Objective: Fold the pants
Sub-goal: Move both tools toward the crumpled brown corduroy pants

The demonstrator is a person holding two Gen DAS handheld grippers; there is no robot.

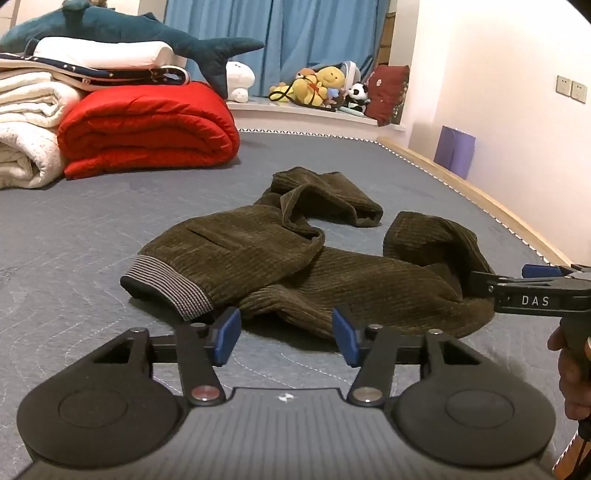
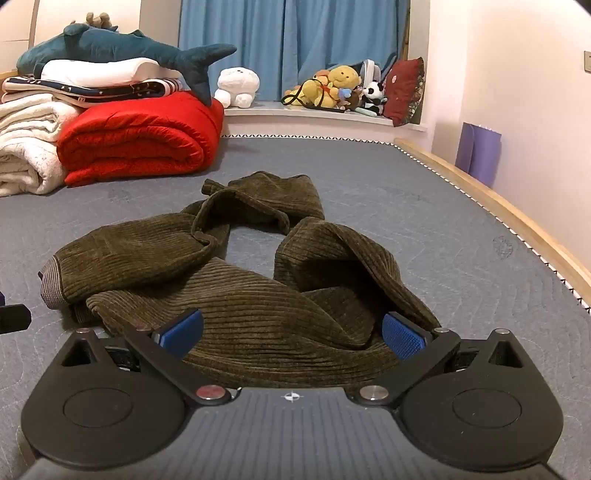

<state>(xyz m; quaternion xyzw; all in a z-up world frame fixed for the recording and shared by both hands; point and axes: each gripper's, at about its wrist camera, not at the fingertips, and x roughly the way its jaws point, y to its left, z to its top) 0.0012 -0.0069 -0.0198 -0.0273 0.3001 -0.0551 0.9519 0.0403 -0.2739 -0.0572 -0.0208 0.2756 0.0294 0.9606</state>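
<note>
Dark olive corduroy pants (image 1: pixel 280 266) lie crumpled on the grey quilted mattress (image 1: pixel 92 236), the grey striped waistband (image 1: pixel 173 284) at the near left and both legs bunched toward the back and right. My left gripper (image 1: pixel 286 338) is open and empty, low over the mattress just in front of the pants' near edge. My right gripper (image 2: pixel 291 334) is open, its blue pads (image 2: pixel 402 339) on either side of the near fold of the pants (image 2: pixel 236 295). It also shows in the left wrist view (image 1: pixel 480 284) at the pants' right end.
A red folded quilt (image 1: pixel 147 129), white blankets (image 1: pixel 26 122) and a plush shark (image 1: pixel 110 29) are stacked at the back left. Soft toys (image 1: pixel 325 88) sit on the window ledge by blue curtains. A wooden bed rail (image 1: pixel 480 195) runs along the right.
</note>
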